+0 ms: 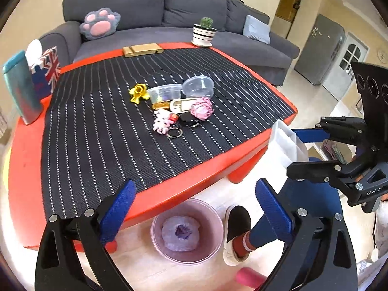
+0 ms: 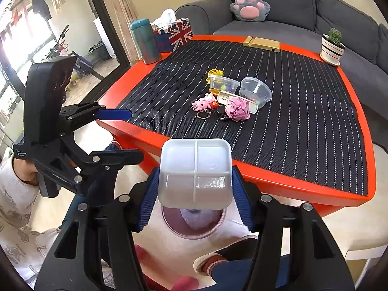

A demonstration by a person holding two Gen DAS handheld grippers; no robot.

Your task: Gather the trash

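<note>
My right gripper (image 2: 195,195) is shut on a white four-compartment plastic tray (image 2: 195,169) and holds it off the table's near edge, above a pink bin (image 2: 194,225) on the floor. The tray (image 1: 287,145) and right gripper (image 1: 308,152) also show in the left wrist view. My left gripper (image 1: 194,208) is open and empty above the bin (image 1: 186,230), which holds crumpled wrap. On the striped mat lie a crumpled pink paper ball (image 1: 201,108) (image 2: 237,109), two clear plastic tubs (image 1: 197,87) (image 2: 255,91), a yellow toy (image 1: 138,92) and a pink keychain (image 1: 163,121).
The red table (image 1: 21,169) carries a teal bottle (image 1: 20,87), a Union Jack tissue box (image 1: 48,72), a gold box (image 1: 143,49) and a potted cactus (image 1: 205,32). A grey sofa (image 1: 150,12) stands behind. A person's slippered foot (image 1: 236,232) is beside the bin.
</note>
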